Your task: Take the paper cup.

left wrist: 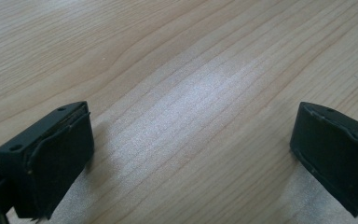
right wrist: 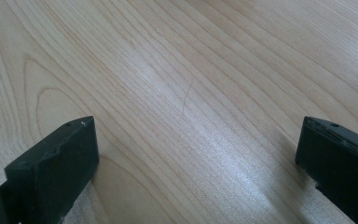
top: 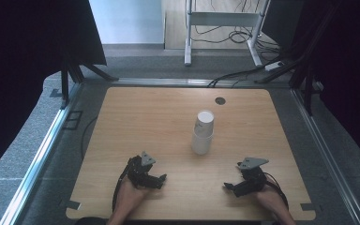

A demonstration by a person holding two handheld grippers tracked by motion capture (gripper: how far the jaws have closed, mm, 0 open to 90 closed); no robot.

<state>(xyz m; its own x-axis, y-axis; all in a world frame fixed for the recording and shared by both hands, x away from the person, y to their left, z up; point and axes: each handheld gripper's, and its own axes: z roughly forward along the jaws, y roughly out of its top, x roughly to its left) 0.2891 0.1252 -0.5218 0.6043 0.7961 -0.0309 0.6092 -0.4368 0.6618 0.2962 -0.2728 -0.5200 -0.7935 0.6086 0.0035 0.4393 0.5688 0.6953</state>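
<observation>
We see a stack of white paper cups (top: 202,132) standing near the middle of the wooden table (top: 122,122), mouths down, leaning slightly toward twelve o'clock. Taking the stack as the centre of a clock face in the high view, our left gripper (top: 159,180) rests at about seven o'clock and our right gripper (top: 228,186) at about five o'clock, both on the near part of the table and well apart from the cups. The two grippers point inward toward each other, with bare wood between them.

In the left gripper view (left wrist: 191,154) the two black jaws stand wide apart, and we find nothing but wood grain between them. The right gripper view (right wrist: 196,163) shows the same: jaws spread wide, holding nothing, bare tabletop in the gap. Neither pair of fingers touches the cups.

At about one o'clock from the stack, a small dark round cap (top: 220,101) sits in the tabletop near its far edge.
</observation>
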